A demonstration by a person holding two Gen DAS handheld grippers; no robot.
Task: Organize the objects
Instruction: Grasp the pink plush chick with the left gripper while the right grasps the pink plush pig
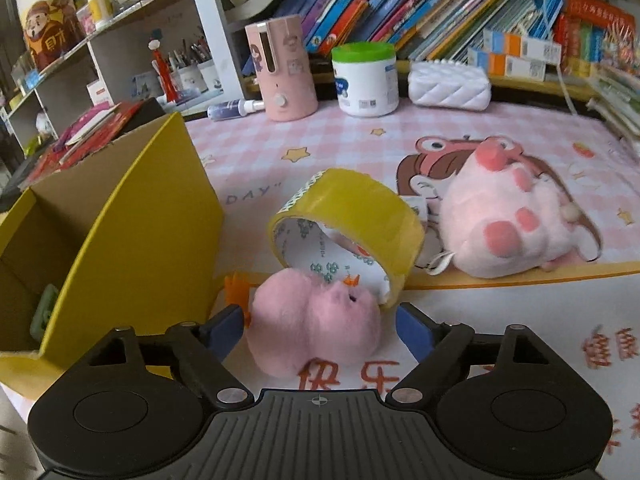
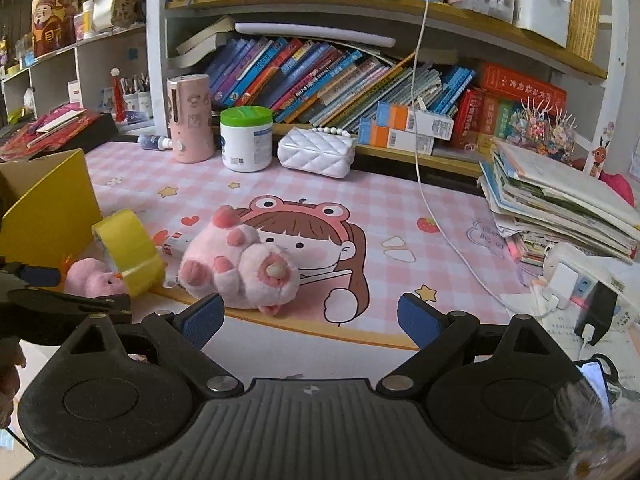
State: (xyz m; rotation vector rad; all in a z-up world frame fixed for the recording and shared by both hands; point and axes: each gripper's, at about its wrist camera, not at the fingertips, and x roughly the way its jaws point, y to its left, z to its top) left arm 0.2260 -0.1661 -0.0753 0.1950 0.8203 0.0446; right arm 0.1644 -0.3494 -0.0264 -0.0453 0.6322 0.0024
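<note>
- Pink small plush [image 1: 316,328] lies on the desk mat [image 1: 320,152] between the blue pads [image 1: 414,330] of the left gripper [image 1: 320,330]; the jaws stand wide and do not press it.
- Its lower part is hidden behind the gripper body.
- Yellow tape roll [image 1: 352,228] leans over this plush; whether they touch is hard to tell.
- Big pink plush [image 2: 240,268] lies on its back just beside the roll, and a small white box [image 2: 176,244] is partly hidden behind it.
- Right gripper [image 2: 310,316] is wide open and holds nothing, near the big plush.
- Yellow cardboard box [image 1: 132,232] is cut off at the left edge; a green thing [image 1: 42,314] inside is hard to make out.
</note>
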